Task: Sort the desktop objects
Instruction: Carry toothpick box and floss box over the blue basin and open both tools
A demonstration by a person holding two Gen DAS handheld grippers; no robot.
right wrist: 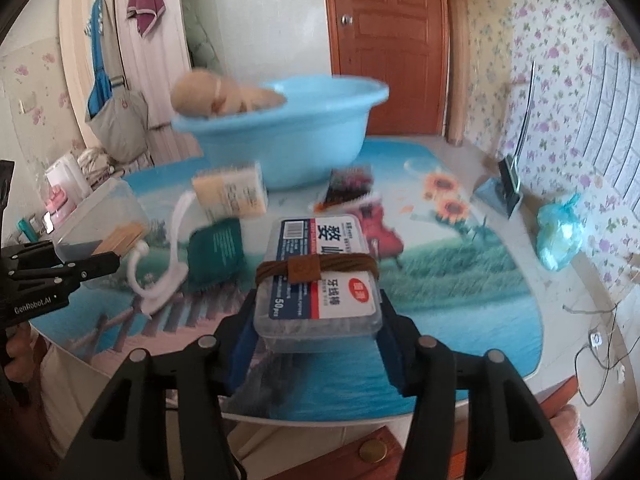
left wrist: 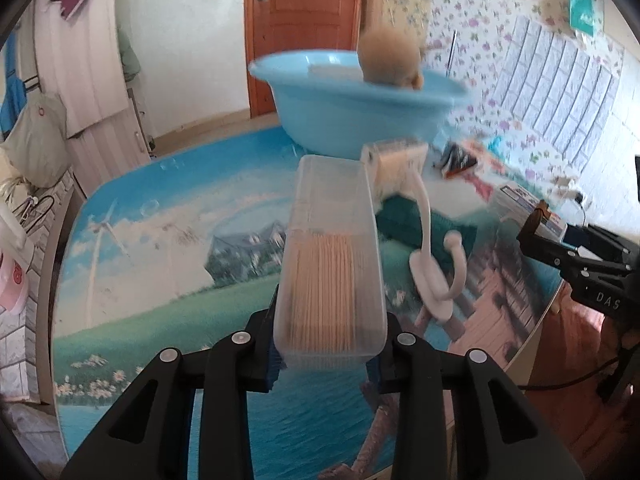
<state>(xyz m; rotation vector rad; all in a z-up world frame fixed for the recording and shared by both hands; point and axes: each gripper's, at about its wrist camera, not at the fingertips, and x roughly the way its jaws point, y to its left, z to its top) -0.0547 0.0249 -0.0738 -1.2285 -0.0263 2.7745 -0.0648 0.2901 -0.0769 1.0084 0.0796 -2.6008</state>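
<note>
Holding a toothpick box (left wrist: 330, 256) by its near end only, the left gripper (left wrist: 326, 354) leaves most of it jutting past the fingertips, so it could tip and spill. The right gripper (right wrist: 318, 334) pinches a floss box (right wrist: 320, 276) likewise; its loose brown band (right wrist: 316, 268) might slide off before the basin (right wrist: 288, 132) ahead.

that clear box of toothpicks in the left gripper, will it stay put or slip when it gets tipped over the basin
The clear toothpick box looks like smooth hard plastic, gripped only at its near end by the left gripper, so it may pivot or slip. Being half full, the sticks would probably slide when tilted.
</note>
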